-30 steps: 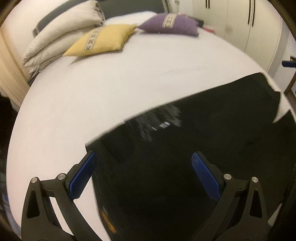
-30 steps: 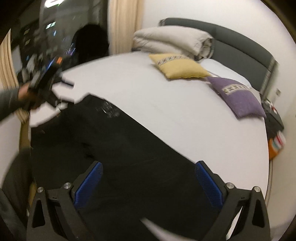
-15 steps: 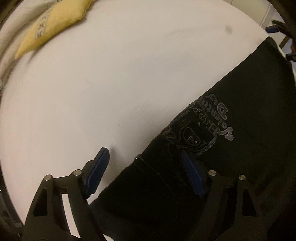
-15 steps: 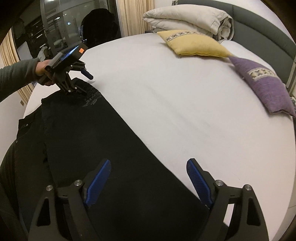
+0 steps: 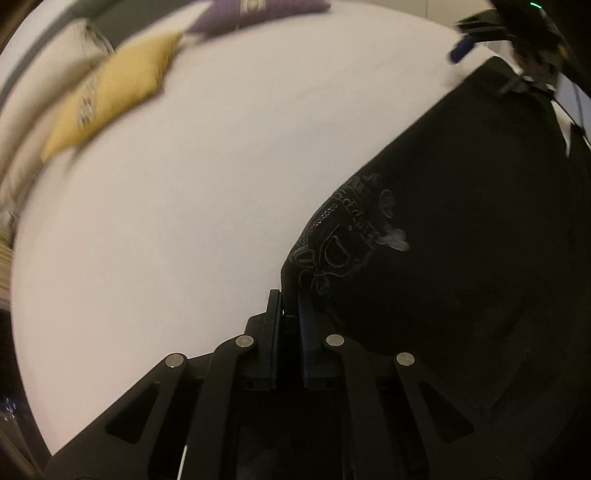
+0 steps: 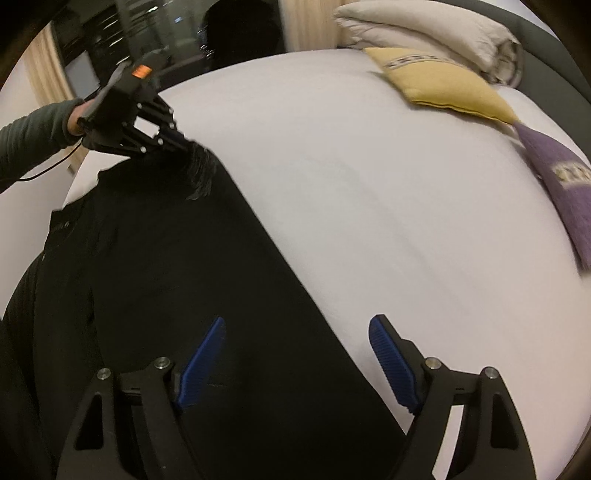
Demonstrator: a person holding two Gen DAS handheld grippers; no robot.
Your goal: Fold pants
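Note:
Black pants (image 5: 461, 258) with a pale printed design lie stretched along the near side of a white bed (image 5: 184, 184). My left gripper (image 5: 288, 299) is shut on the pants' waist corner beside the print. In the right wrist view the pants (image 6: 166, 277) run from that held corner toward me, and the left gripper (image 6: 181, 146) shows at the far end, lifting the cloth. My right gripper (image 6: 295, 332) is open, its left finger over the leg end and its right finger over the sheet, straddling the pants' edge.
A yellow cushion (image 6: 443, 88), a purple cushion (image 6: 561, 184) and a folded pale duvet (image 6: 424, 33) lie at the head of the bed (image 6: 369, 184). A dark headboard is behind them. Curtains and a dark window stand beyond the left side.
My left gripper has closed on the waist corner of the pants and pulled it up. My right gripper has dropped closer over the leg end and stays open.

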